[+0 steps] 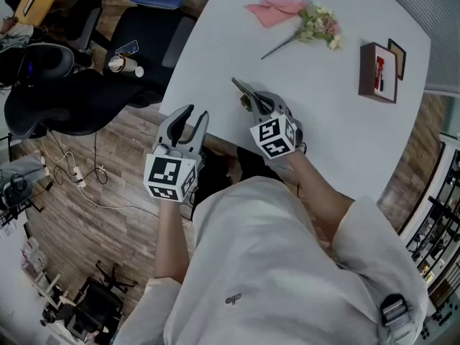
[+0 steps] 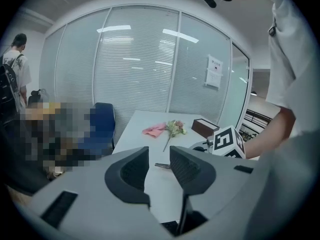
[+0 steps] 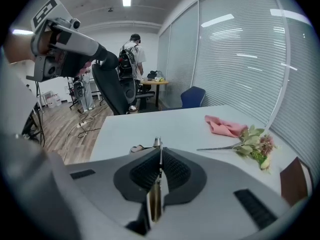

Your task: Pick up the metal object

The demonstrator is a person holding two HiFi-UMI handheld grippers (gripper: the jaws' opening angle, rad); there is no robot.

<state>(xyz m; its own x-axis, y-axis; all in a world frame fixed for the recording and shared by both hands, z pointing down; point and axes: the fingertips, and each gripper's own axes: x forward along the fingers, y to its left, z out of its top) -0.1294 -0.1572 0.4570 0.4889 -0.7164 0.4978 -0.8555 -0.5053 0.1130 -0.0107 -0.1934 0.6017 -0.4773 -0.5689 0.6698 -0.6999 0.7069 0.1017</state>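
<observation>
**Clamps the metal object in the right gripper near the front edge of the white bench.**

Shows the right jaws pressed together on the thin strip, with its tip poking out ahead of them. Holds the left gripper off the bench edge, above the wooden floor, jaws apart and nothing between them. Puts the pink cloth, flower sprig and brown box well apart from the grip, farther back on the bench. Appears to have the grasp made and the lift still to finish. Cannot tell whether the strip rests on the surface or hangs just above it.
</observation>
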